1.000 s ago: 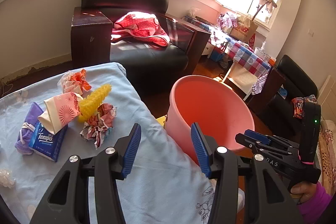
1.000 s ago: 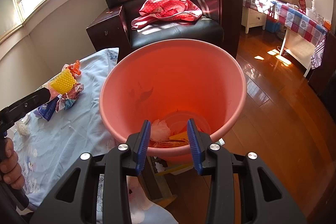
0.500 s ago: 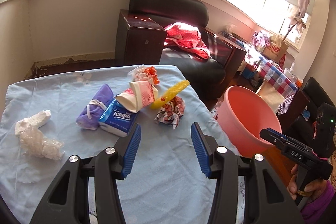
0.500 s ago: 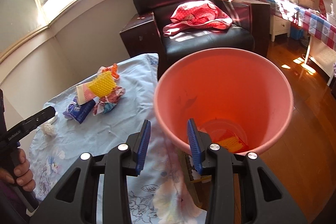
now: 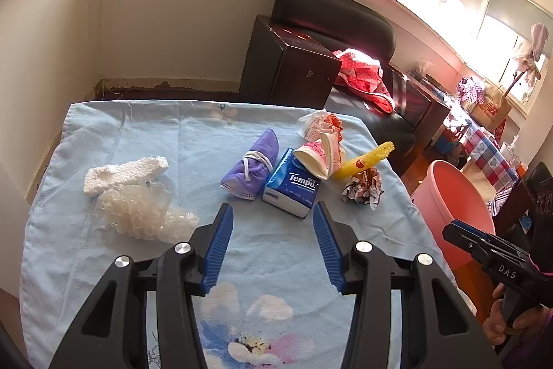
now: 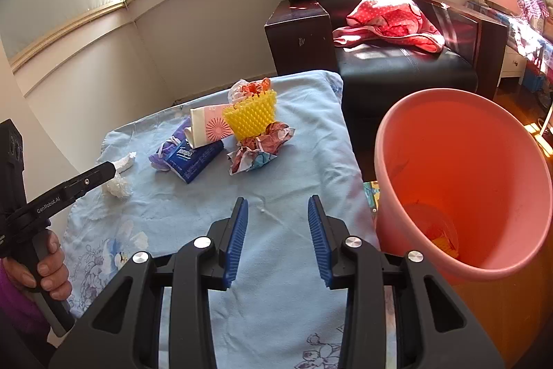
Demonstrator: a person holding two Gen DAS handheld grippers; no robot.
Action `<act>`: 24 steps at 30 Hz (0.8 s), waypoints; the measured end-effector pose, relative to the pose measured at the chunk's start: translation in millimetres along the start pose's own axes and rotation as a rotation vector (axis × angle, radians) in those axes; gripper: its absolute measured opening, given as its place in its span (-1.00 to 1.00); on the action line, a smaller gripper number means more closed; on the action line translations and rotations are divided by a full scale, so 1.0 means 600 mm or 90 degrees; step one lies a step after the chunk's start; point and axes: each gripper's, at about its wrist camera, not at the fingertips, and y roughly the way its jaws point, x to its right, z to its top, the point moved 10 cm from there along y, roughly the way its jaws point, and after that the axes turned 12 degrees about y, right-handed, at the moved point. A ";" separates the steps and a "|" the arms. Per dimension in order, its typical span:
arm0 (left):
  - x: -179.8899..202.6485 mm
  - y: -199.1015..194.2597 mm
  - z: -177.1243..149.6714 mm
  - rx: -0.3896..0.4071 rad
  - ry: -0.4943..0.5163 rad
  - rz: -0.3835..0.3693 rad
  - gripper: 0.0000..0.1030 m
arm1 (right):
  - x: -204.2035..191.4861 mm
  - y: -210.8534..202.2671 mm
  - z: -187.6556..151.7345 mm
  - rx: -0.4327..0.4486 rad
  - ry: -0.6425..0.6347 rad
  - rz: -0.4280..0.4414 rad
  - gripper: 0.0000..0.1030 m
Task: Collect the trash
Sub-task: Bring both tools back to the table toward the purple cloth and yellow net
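Left wrist view, left to right. White foam piece (image 5: 124,173) and bubble wrap (image 5: 141,213) lie touching at centre left on the blue floral cloth (image 5: 276,251). Left gripper (image 5: 273,223): released, nothing between its blue pads. Above it, at centre: purple face mask (image 5: 254,163), Tempo tissue pack (image 5: 293,187), yellow foam net (image 5: 366,159), crumpled wrapper (image 5: 363,187). Pink bucket (image 5: 452,203) stands at right, beside the table edge. Right gripper (image 6: 278,217): released, empty.
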 end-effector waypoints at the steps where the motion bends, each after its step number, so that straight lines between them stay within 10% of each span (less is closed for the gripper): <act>1: -0.007 0.005 0.002 -0.001 -0.002 0.005 -0.10 | -0.005 0.005 0.002 -0.003 0.002 0.001 -0.29; 24: -0.046 0.183 0.025 -0.085 0.079 0.052 -0.15 | -0.055 0.100 0.048 -0.050 0.035 0.025 -0.29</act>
